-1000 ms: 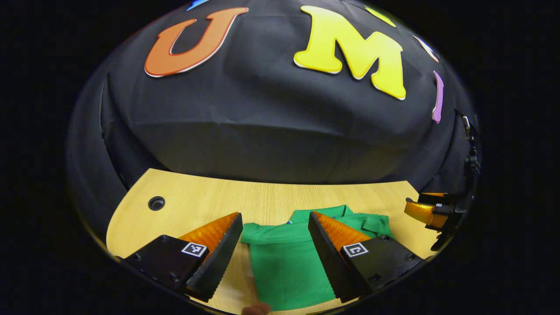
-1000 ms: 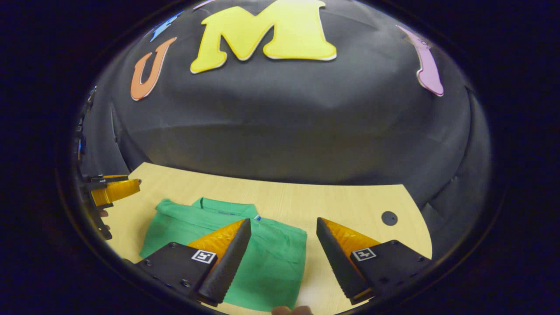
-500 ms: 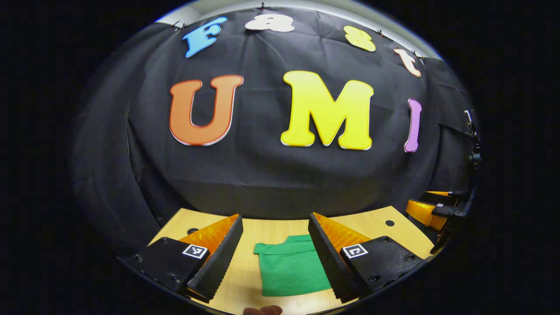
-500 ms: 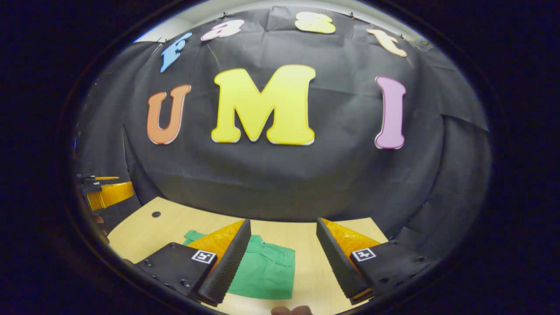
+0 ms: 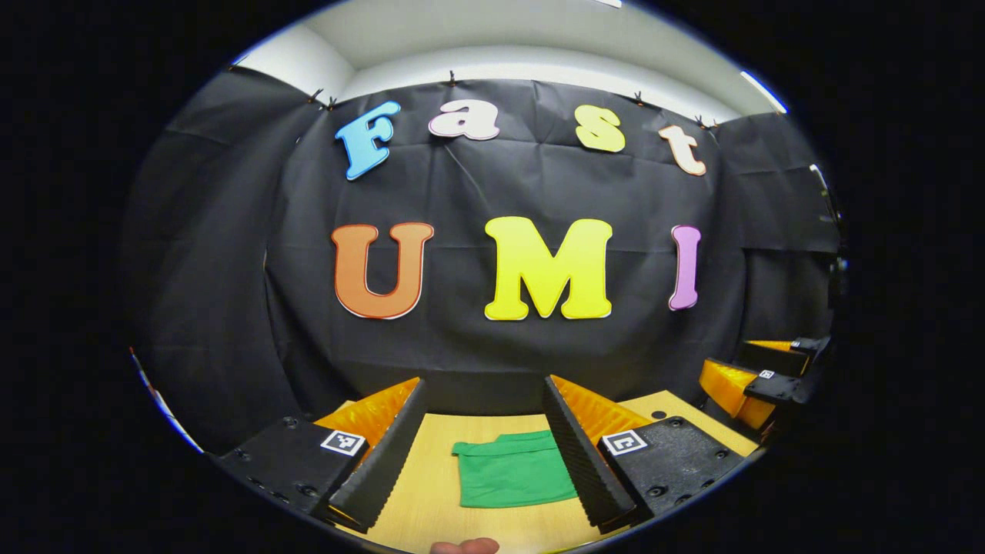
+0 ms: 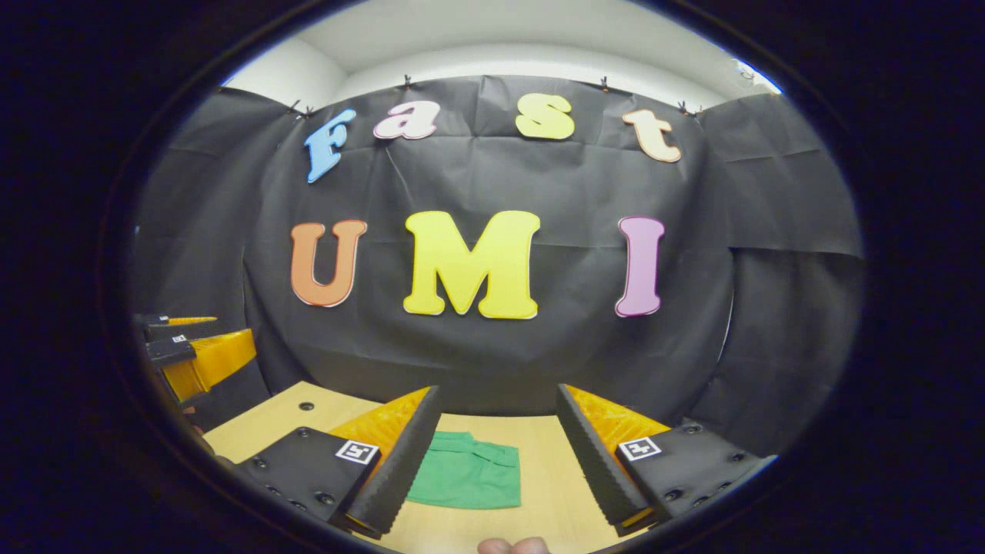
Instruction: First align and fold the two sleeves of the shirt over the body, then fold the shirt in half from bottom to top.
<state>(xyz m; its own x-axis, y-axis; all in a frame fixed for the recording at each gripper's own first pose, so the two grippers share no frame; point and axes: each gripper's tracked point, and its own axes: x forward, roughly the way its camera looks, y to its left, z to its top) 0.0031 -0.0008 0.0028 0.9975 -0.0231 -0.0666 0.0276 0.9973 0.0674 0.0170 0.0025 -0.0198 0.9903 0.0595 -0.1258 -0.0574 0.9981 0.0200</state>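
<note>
The shirt (image 5: 514,477), green and folded into a compact rectangle, lies flat on the wooden table (image 5: 431,492), seen between the fingers in the left gripper view. The left hand-held gripper (image 5: 483,454) is raised above the table, fingers spread, holding nothing. The right hand-held gripper (image 6: 499,462) is likewise raised and spread, empty, with the shirt (image 6: 465,481) beneath its left finger side.

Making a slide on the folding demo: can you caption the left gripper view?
Open left tool held above the wooden table, with the folded green shirt lying flat between its fingers.
</note>
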